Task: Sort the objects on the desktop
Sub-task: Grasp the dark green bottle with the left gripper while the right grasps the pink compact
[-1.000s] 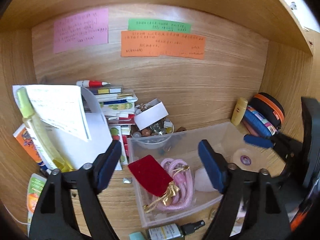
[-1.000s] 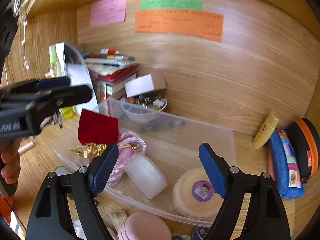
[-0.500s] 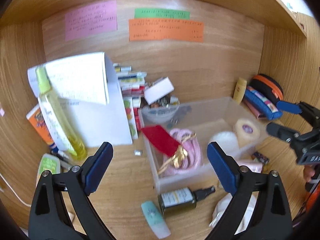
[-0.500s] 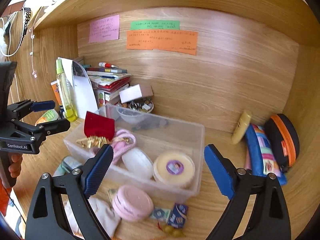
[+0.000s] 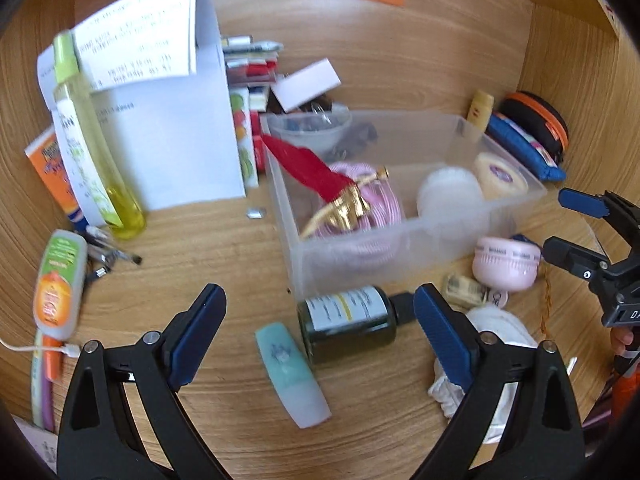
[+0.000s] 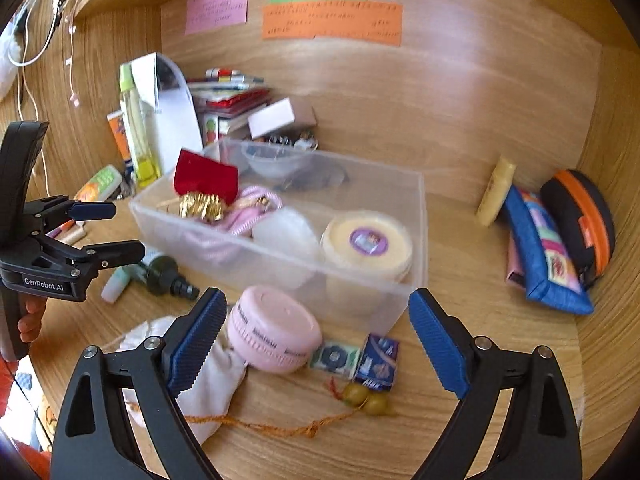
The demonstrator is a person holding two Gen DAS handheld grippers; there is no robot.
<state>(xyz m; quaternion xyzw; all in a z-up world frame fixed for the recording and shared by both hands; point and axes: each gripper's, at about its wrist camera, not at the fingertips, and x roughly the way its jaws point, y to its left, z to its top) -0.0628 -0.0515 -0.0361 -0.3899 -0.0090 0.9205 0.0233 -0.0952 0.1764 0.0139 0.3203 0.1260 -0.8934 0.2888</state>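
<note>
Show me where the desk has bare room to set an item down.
Bare wood lies between the clear plastic bin and the blue zip pouch, and left of the bin, between it and the tall yellow bottle. Crowded: in front of the bin, around the pink round jar, dark green bottle and white cloth bag.
</note>
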